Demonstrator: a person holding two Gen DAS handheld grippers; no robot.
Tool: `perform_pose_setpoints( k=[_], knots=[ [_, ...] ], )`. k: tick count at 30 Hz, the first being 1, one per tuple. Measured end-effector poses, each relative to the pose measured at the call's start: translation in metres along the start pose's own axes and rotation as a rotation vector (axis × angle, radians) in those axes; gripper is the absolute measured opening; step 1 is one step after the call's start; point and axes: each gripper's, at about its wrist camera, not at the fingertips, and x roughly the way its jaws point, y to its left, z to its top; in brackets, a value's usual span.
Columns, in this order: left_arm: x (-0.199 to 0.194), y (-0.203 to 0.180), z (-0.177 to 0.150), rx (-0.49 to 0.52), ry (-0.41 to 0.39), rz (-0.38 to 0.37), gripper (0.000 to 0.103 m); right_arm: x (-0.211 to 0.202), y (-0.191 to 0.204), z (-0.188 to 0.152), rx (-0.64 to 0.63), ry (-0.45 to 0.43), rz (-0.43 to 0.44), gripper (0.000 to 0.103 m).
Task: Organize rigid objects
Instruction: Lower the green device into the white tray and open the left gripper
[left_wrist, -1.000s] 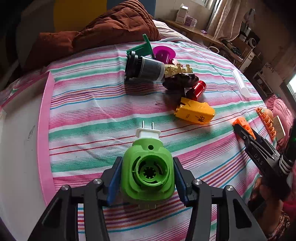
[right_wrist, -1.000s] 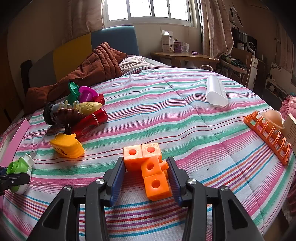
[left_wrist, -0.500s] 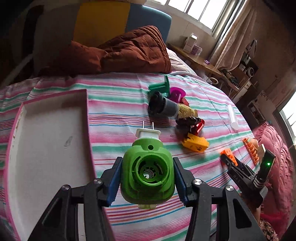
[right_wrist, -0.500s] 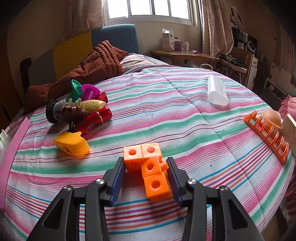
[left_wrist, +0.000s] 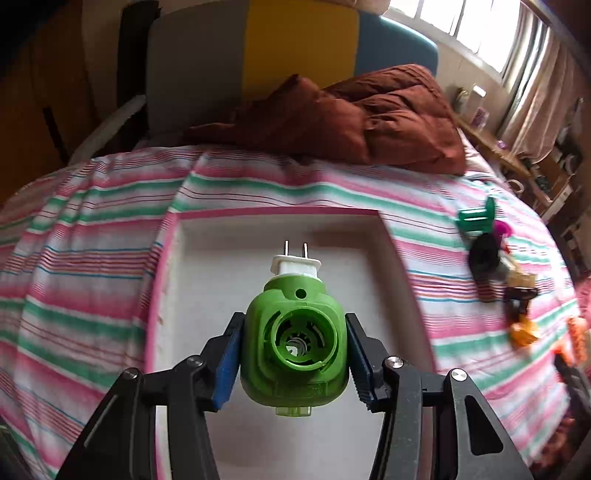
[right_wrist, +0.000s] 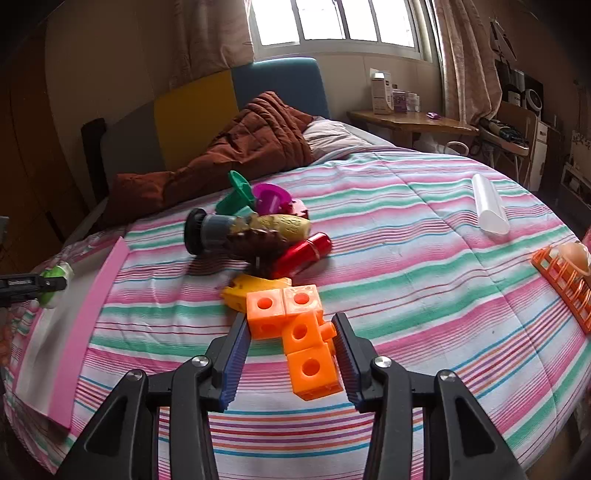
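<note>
My left gripper (left_wrist: 293, 363) clamps a green hard-plastic plug-in device with a white pronged cap (left_wrist: 294, 345) by its flat sides, above the pink-rimmed white tray (left_wrist: 207, 280). It seems light, stiff, slick. My right gripper (right_wrist: 291, 350) pinches rigid orange linked cubes (right_wrist: 295, 328) above the striped bed (right_wrist: 406, 266).

- The left wrist view is aimed steeply down along the fingers, close over the tray (left_wrist: 384, 236), with the headboard (left_wrist: 295, 48) beyond.
- The right wrist view is held lower and flatter over the bed (right_wrist: 406, 229), faced toward the window (right_wrist: 340, 22).
- The toy pile (right_wrist: 258, 229) is caught by both, as are the quilt (left_wrist: 369, 114) and tray.
</note>
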Motion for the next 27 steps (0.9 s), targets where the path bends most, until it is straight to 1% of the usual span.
perform_pose_setpoints(
  k=[4, 8, 11, 13, 15, 16, 17, 18, 19, 20, 23, 27],
  knots=[
    [0.019, 0.020, 0.014, 0.007, 0.014, 0.051, 0.052, -0.007, 0.027, 0.009, -0.022, -0.014, 0.062, 0.045],
    [0.033, 0.031, 0.027, 0.021, 0.025, 0.114, 0.053, -0.011, 0.051, 0.016, -0.048, -0.016, 0.119, 0.045],
    [0.035, 0.042, 0.030, -0.007, 0.026, 0.121, 0.053, -0.013, 0.067, 0.019, -0.068, -0.016, 0.156, 0.045],
    [0.030, 0.047, 0.029, -0.037, 0.017, 0.102, 0.055, -0.013, 0.077, 0.019, -0.086, -0.013, 0.177, 0.045],
    [0.017, 0.052, 0.025, -0.081, 0.000, 0.063, 0.059, -0.012, 0.087, 0.020, -0.102, -0.006, 0.197, 0.045],
    [0.007, 0.055, 0.022, -0.107, -0.021, 0.037, 0.064, -0.012, 0.092, 0.020, -0.106, 0.000, 0.214, 0.045],
    [-0.003, 0.057, 0.018, -0.131, -0.046, 0.014, 0.074, -0.011, 0.097, 0.021, -0.110, 0.008, 0.232, 0.045],
    [-0.012, 0.058, 0.013, -0.149, -0.066, -0.001, 0.079, -0.009, 0.103, 0.022, -0.115, 0.015, 0.249, 0.045],
    [-0.020, 0.059, 0.008, -0.167, -0.087, -0.005, 0.086, -0.006, 0.110, 0.023, -0.119, 0.022, 0.266, 0.045],
    [-0.029, 0.061, 0.002, -0.188, -0.108, -0.004, 0.089, -0.004, 0.117, 0.024, -0.127, 0.031, 0.287, 0.045],
    [-0.043, 0.063, -0.017, -0.226, -0.123, -0.020, 0.091, 0.004, 0.144, 0.026, -0.158, 0.050, 0.342, 0.045],
    [-0.051, 0.063, -0.042, -0.242, -0.110, 0.013, 0.091, 0.022, 0.182, 0.031, -0.191, 0.114, 0.410, 0.045]
  ],
)
